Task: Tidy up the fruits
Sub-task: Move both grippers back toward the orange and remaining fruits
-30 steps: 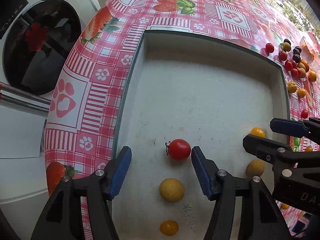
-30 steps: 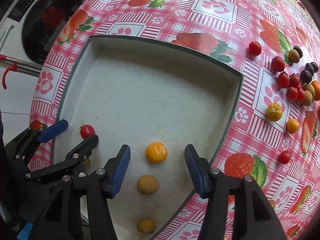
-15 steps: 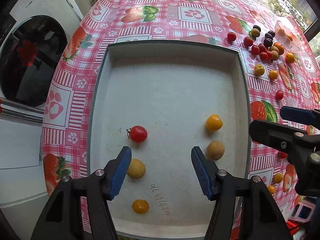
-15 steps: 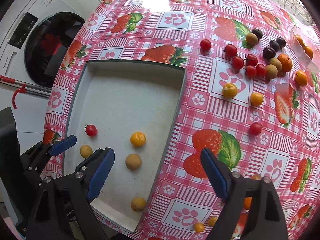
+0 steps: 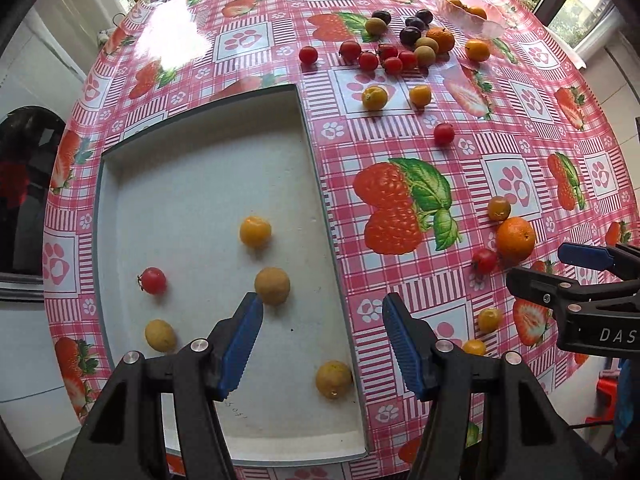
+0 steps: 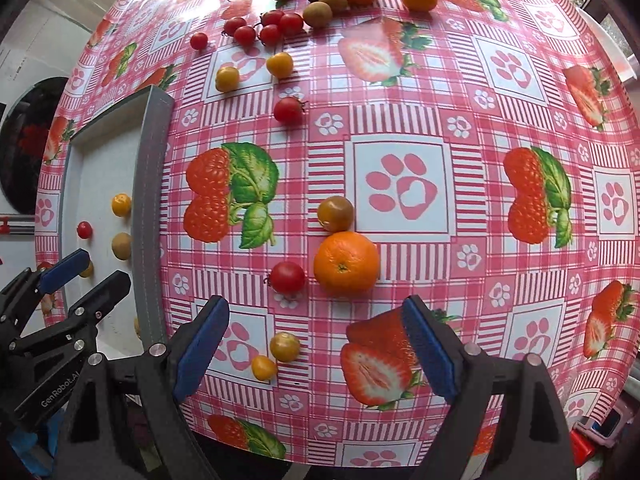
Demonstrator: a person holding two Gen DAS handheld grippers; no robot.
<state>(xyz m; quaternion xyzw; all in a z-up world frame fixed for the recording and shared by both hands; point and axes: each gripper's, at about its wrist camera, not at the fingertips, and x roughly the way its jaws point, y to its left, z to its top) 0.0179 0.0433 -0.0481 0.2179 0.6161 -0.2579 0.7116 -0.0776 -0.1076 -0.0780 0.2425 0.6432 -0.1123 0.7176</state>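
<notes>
Ahead of the right claw [image 6: 316, 350], spread wide, a bare strip of the surface [image 6: 460, 128] is left; beyond it the way is blocked by an orange [image 6: 346, 262], with a red tomato [image 6: 287, 277] just beside it. Two small yellow fruits [image 6: 276, 356] lie between its fingers. The tray rim [image 5: 326, 216] runs between the fingers of the open left claw [image 5: 322, 344]; open tray floor is seen at the far end.

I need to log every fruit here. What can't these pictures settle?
- Glass dish, left wrist view: contents too small to count; cut off by the top edge in the right wrist view.
- Tray, right wrist view: left claw hides the near fruits.
- Dark fruits: type unclear.
</notes>
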